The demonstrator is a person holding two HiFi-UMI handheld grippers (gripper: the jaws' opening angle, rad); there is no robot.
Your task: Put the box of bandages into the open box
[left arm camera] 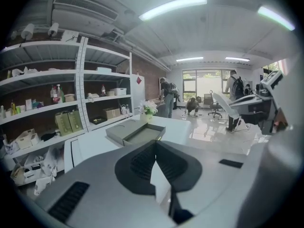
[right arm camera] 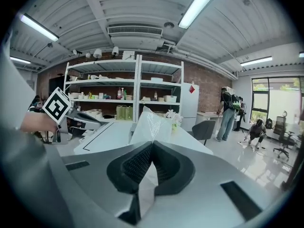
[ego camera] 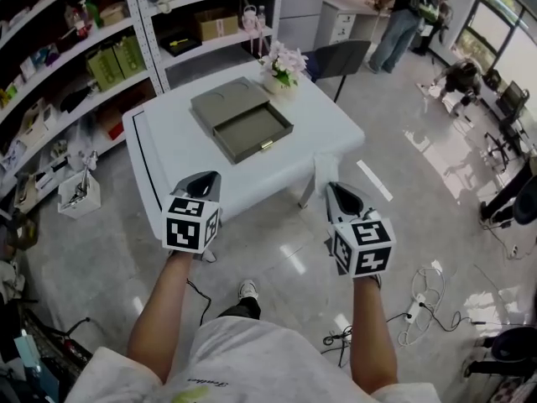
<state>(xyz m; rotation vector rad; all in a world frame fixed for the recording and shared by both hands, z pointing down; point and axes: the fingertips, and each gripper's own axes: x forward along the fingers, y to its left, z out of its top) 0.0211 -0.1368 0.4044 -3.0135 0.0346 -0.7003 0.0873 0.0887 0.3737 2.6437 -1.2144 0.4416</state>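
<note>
An open grey box point(ego camera: 252, 131) lies on the white table point(ego camera: 168, 154), its lid point(ego camera: 226, 99) beside the tray; the left gripper view shows this box point(left arm camera: 137, 133) ahead. My right gripper point(ego camera: 333, 188) hovers off the table's front right corner, shut on a translucent white box of bandages point(right arm camera: 149, 122) that sticks up past the jaw tips point(right arm camera: 152, 146). My left gripper point(ego camera: 204, 177) hangs at the table's front edge, jaws closed point(left arm camera: 156, 151) with nothing between them. Its marker cube point(right arm camera: 58, 106) shows at the left of the right gripper view.
A pot of pink flowers point(ego camera: 284, 64) stands at the table's far corner, with a dark chair point(ego camera: 340, 57) behind it. Shelving point(ego camera: 75, 57) runs along the left. A white basket point(ego camera: 80, 193) and cables point(ego camera: 419, 300) lie on the floor. People point(ego camera: 403, 15) are at the back right.
</note>
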